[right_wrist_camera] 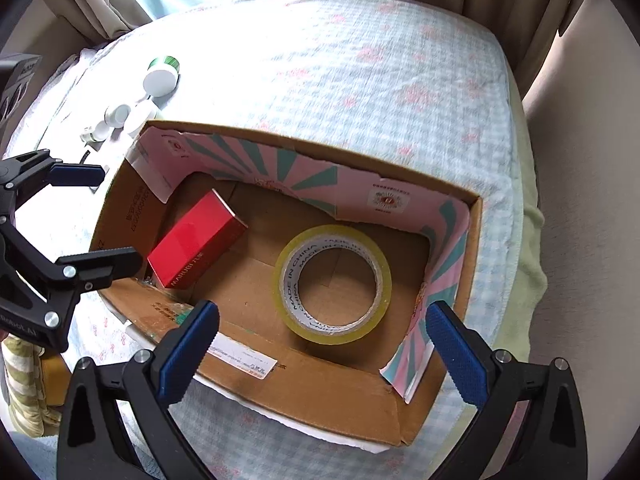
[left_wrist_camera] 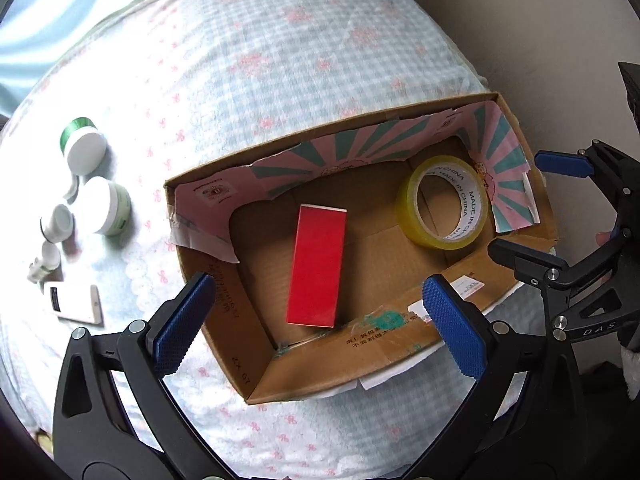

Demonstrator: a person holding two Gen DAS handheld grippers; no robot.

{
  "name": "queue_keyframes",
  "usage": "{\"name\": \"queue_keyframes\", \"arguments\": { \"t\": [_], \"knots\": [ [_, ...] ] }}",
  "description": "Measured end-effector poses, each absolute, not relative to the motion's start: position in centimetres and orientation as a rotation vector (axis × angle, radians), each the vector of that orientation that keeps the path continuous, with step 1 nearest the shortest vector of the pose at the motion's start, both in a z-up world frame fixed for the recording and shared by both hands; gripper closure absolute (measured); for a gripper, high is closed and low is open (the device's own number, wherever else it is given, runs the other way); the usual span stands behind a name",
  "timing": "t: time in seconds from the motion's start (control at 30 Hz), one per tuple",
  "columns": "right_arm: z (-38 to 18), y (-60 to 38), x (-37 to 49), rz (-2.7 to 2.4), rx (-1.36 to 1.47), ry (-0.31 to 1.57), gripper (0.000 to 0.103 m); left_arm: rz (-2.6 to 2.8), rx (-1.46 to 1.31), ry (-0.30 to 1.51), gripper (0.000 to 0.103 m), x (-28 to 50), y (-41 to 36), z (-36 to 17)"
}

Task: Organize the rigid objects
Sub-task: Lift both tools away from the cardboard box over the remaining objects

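Left wrist view shows the bed (left_wrist_camera: 280,60), covered in a blue checked quilt, carrying the open cardboard box (left_wrist_camera: 304,376) near the middle. Inside the box lie two things already put away: the red box (left_wrist_camera: 316,266) flat on the floor toward 9 o'clock, and the yellow tape roll (left_wrist_camera: 442,202) toward 3 o'clock, well apart from it.

Still outside, at 9 o'clock of the box on the quilt, sit the large white jar (left_wrist_camera: 108,208), the green-banded jar (left_wrist_camera: 82,146), the white phone-like slab (left_wrist_camera: 74,304) and two small white bottles (left_wrist_camera: 56,224).

Left gripper (left_wrist_camera: 320,320) hangs over the box, fingers spread and holding nothing; right gripper (right_wrist_camera: 320,344) likewise, spread and bare.

By my judgement roughly a third is done; the cluster remains.
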State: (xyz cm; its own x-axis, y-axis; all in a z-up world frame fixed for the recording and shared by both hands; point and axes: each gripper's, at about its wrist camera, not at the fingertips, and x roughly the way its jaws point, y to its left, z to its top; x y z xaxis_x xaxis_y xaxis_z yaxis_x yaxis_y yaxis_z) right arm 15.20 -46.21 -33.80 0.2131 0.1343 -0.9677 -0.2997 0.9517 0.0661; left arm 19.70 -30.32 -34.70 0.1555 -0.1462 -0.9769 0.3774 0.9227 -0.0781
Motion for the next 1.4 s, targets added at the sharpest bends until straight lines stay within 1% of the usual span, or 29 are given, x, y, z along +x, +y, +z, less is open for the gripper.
{"name": "queue_keyframes", "arguments": {
  "t": [0.17, 0.4, 0.63, 0.83, 1.07, 1.27, 1.4],
  "knots": [
    [-31.2, -45.4, 15.2, 0.296, -0.195, 1.284, 0.0, -0.381, 0.182, 1.327, 0.0, 18.3, -29.2, -31.1],
    [-26.1, -43.7, 15.0, 0.287, -0.219, 1.218, 0.0, -0.355, 0.144, 1.241, 0.0, 16.0, -27.0, -25.2],
    [-20.8, -39.9, 14.7, 0.306, -0.259, 1.151, 0.0, -0.294, 0.085, 1.149, 0.0, 13.4, -22.6, -19.6],
    [-17.6, -36.1, 14.5, 0.333, -0.252, 1.115, 0.0, -0.23, 0.036, 1.067, 0.0, 11.5, -17.7, -16.1],
    [-15.4, -31.2, 13.8, 0.34, -0.242, 1.09, 0.0, -0.15, -0.004, 1.01, 0.0, 8.7, -9.8, -14.6],
    [-14.1, -25.7, 11.7, 0.318, -0.218, 1.054, 0.0, -0.123, -0.044, 1.015, 0.0, 6.7, -2.2, -15.6],
    [-14.3, -21.9, 10.4, 0.281, -0.121, 1.058, 0.0, -0.133, -0.03, 1.036, 0.0, 6.3, 2.6, -16.1]
  ]
}}
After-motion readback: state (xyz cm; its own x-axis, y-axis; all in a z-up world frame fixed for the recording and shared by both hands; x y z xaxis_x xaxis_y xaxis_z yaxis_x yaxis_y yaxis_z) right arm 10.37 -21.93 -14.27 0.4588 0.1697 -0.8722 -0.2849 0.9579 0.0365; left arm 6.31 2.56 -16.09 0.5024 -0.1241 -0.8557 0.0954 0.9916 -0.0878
